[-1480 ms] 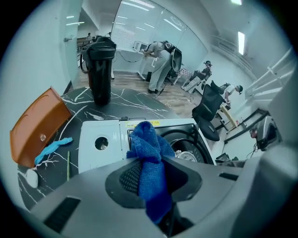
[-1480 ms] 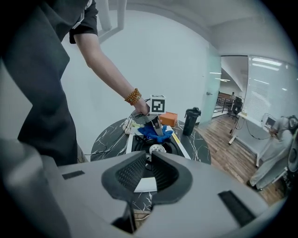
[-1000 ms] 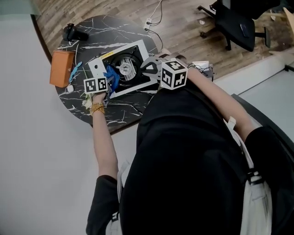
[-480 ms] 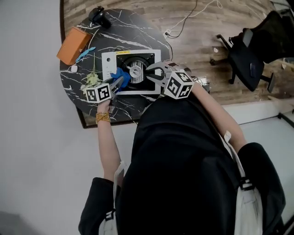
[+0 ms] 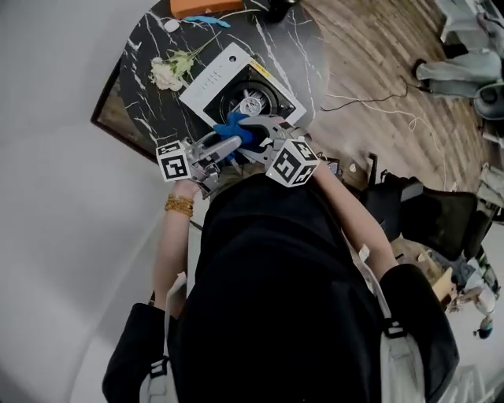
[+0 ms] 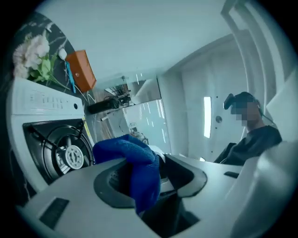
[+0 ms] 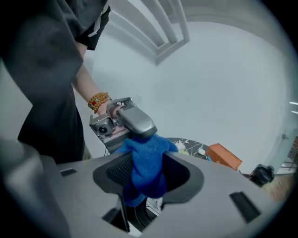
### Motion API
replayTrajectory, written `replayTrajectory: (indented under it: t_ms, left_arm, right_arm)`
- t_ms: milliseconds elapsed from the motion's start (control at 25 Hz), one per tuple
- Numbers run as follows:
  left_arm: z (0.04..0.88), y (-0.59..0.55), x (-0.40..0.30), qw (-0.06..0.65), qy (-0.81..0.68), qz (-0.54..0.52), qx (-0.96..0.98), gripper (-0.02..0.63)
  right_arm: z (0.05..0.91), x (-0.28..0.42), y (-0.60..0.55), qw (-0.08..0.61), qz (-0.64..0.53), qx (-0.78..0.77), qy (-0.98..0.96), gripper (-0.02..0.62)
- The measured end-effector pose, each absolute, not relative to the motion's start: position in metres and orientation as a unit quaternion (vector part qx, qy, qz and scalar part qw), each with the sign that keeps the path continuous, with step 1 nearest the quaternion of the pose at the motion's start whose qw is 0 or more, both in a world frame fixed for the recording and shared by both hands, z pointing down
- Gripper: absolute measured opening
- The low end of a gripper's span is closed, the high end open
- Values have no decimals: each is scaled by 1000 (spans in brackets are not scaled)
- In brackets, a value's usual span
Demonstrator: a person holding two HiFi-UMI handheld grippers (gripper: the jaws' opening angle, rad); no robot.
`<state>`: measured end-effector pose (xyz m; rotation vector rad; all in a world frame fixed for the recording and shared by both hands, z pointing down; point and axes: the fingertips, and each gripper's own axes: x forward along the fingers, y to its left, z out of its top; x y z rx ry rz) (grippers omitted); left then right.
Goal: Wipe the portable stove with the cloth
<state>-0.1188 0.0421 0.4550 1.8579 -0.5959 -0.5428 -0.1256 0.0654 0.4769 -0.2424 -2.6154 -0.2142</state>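
Portable stove, white with a black burner [image 5: 223, 76], sits mid black marble table [image 5: 150, 59]. Above its near-edge corner the blue terry cloth [image 5: 235, 126] hangs between left tongs [image 5: 226, 145] and right tongs [image 5: 257, 131]. Both have just opened, jaws apart around it. Wiping seems paused, probably unfinished.

We see a blue cloth [image 5: 234, 126] and a white stove [image 5: 206, 80] with a black burner well [image 5: 250, 101]. The table [image 5: 143, 63] is black, veined white like marble; the box [image 5: 206, 6] is orange.
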Motion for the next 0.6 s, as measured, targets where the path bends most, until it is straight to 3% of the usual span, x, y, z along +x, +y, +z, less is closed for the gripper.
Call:
replayTrajectory:
  t_ms: [80,160,360,600]
  left_arm:
    - [466,52,-115,521,-300,-230,765,187]
    - [481,60,-117,514,-368,-249,733,199]
    - [564,101,-153,525,-591,-265,552,199]
    - [646,107,-152,574,-648,-176,468,232]
  right_arm:
    - [488,-117,74,260,-79,-131,-953,166]
    - [502,-98,68,273,-66,-162,-946,90]
    - [561,-66,-39,358,-100,-137,-918,86]
    - [622,-125,-117,459,-150,-141,-865,86]
